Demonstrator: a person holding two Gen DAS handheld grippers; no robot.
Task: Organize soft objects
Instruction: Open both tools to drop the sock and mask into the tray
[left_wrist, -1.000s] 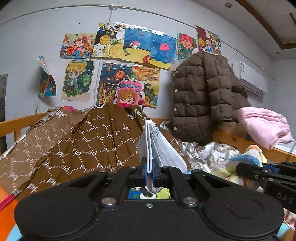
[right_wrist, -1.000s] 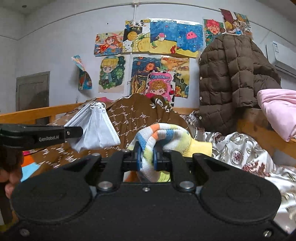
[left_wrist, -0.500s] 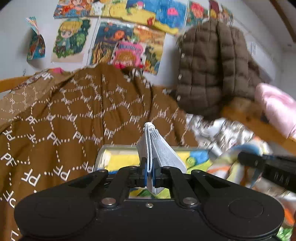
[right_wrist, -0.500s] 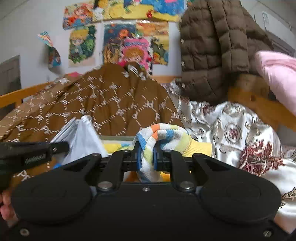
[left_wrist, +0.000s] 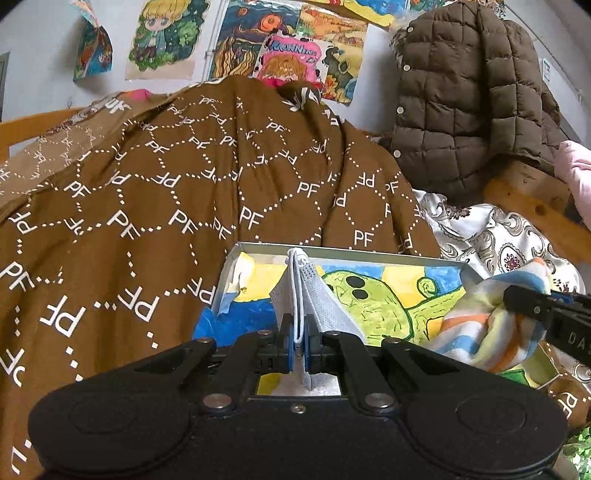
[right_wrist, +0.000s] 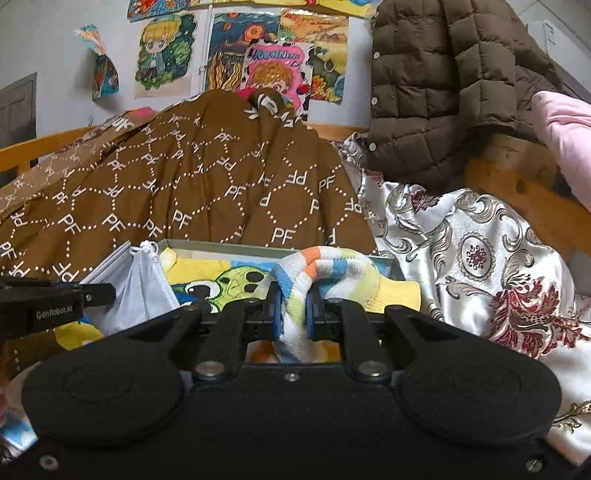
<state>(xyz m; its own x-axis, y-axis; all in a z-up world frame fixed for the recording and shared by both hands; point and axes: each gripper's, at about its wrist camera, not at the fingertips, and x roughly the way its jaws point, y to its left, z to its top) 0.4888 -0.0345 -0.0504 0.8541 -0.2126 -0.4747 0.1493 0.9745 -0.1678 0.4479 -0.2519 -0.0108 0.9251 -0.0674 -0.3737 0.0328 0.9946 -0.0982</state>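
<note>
Two grippers are seen side by side above a shallow box, each clenched on a soft item. At the far left, a brown quilt (left_wrist: 184, 192) printed with white "PF" letters is heaped high against the wall, and children's drawings (left_wrist: 288, 40) are seen taped up behind it. The left gripper (left_wrist: 299, 341) is closed on a pale grey face mask (left_wrist: 306, 295), which is pinched by its folded edge and stands upright between the blue-padded fingers (left_wrist: 287, 343); its ear loops are gathered at the top. In the right wrist view the same mask (right_wrist: 140, 284) is seen hanging at the left, over the near left part of the box. The box (left_wrist: 332, 253), a shallow tray with a grey rim, is lined with a painted picture of a green creature on yellow and blue, and is set on the bedding just in front of the quilt. To the right of the mask, the right gripper (right_wrist: 293, 314) is shut on a striped fleece cloth (right_wrist: 325, 269) in white, blue, orange and yellow, which is bunched over the near right corner of the box. Whether the cloth touches the box floor cannot be told. Further right, a silvery floral bedspread (right_wrist: 480, 258) is spread out, a brown puffer jacket (right_wrist: 443, 81) is hung above it, and a pink cloth (right_wrist: 565, 133) is draped at the far right edge.
</note>
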